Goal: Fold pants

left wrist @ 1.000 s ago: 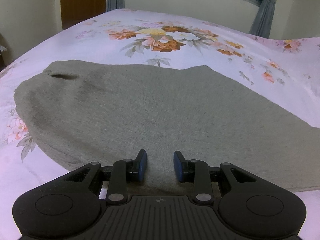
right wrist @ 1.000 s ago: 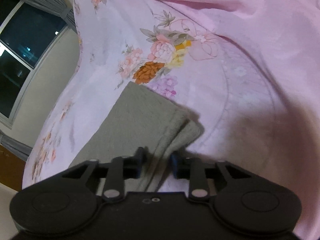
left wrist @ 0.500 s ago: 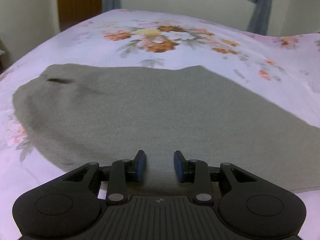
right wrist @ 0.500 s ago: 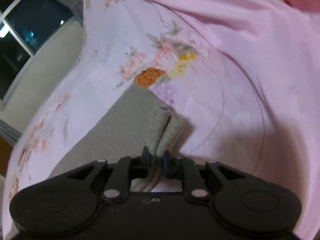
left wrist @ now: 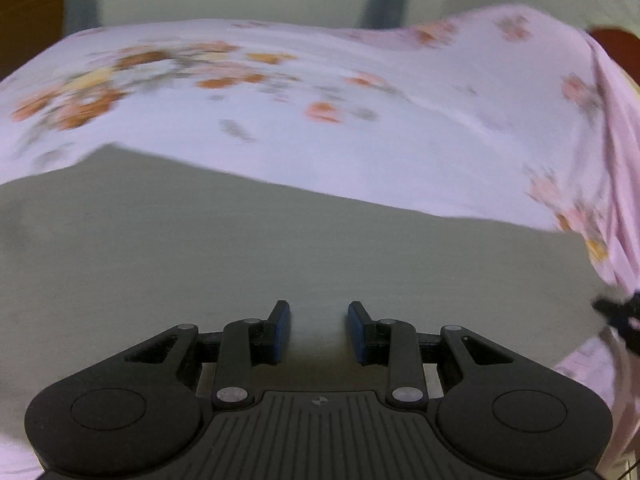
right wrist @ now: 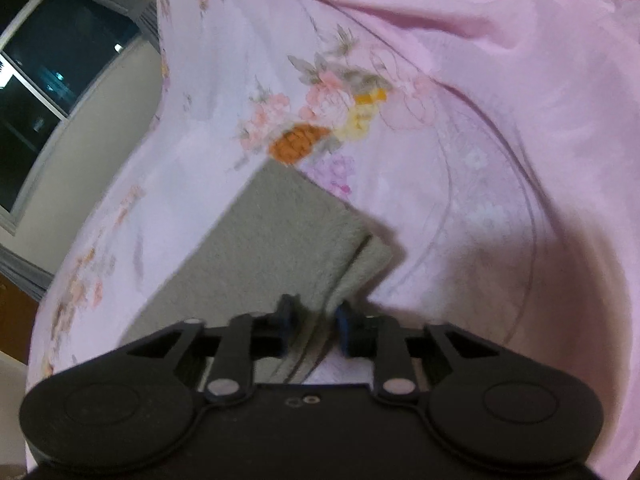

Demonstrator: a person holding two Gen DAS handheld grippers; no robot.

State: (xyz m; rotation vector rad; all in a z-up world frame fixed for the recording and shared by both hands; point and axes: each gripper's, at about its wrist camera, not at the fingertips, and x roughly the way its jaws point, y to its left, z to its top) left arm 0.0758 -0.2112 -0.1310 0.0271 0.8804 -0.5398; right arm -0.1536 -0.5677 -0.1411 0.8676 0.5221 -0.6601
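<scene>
Pants (left wrist: 280,248), one grey fleecy pair, lie spread flat on the pink floral bedsheet (left wrist: 400,148), and I place everything else against them. In my left wrist view, which is smeared with blur, they fill the middle band from the left edge almost to the right, with the flower prints of the sheet beyond their far edge. My left gripper (left wrist: 319,330) sits over the near edge of the pants with its two blue-padded fingers (left wrist: 280,332) set well apart; bare grey cloth shows in the gap, and I have hold of nothing there. At the right end of the pants a small dark shape pokes in at the frame edge; I cannot tell what it is.

In my right wrist view the pants (right wrist: 280,248) run away from me as one long strip, ending at a squared end beside one flower cluster (right wrist: 320,120) on the sheet. Along the right side of that strip I count two layers, the lower one showing past the upper. My right gripper (right wrist: 313,326) has its two fingers a modest gap apart, straddling that layered edge; the cloth passes between them, and whether the pads press it I cannot tell. One dark window (right wrist: 48,80) stands left of the pants, past the bed.
</scene>
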